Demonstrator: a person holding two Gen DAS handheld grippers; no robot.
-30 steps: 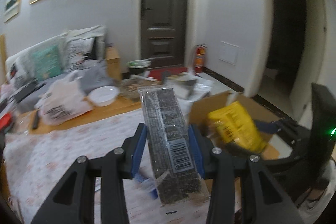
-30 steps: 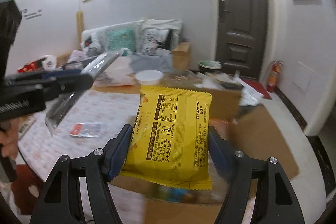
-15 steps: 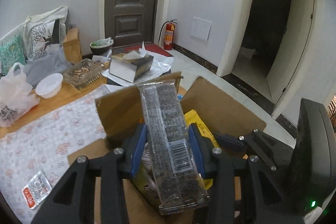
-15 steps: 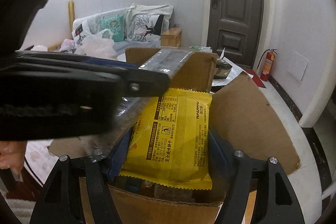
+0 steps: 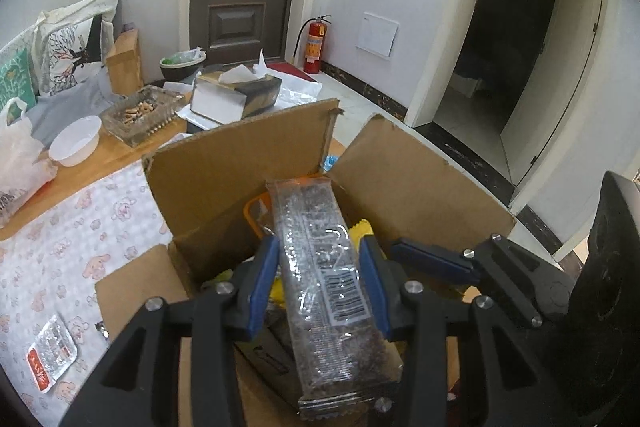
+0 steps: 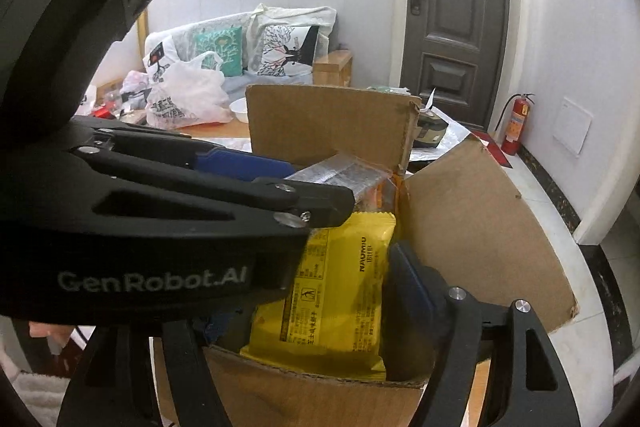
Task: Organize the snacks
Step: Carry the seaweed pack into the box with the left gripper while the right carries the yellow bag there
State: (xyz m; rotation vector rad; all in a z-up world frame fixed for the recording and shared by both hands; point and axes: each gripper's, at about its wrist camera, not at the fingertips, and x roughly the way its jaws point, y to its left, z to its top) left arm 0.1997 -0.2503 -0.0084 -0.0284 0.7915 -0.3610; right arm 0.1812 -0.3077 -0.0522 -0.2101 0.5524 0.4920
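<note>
Cardboard box on the worktop — left gripper clasps a clear seaweed pack, right gripper a yellow snack packet, jaws of both just easing wider.

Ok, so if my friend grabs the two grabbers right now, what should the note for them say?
Left gripper: closed on the clear dark snack packet, tilted above the open cardboard box; its jaws have just been opening a little, with the packet between the pads.
Right gripper: around the yellow packet, which is partly down inside the box; its jaws have just been opening too.
Done: both snacks are at the box, and other packets lie inside.
Left: let both go into the box, then fetch the small red-and-silver packet from the table.
</note>
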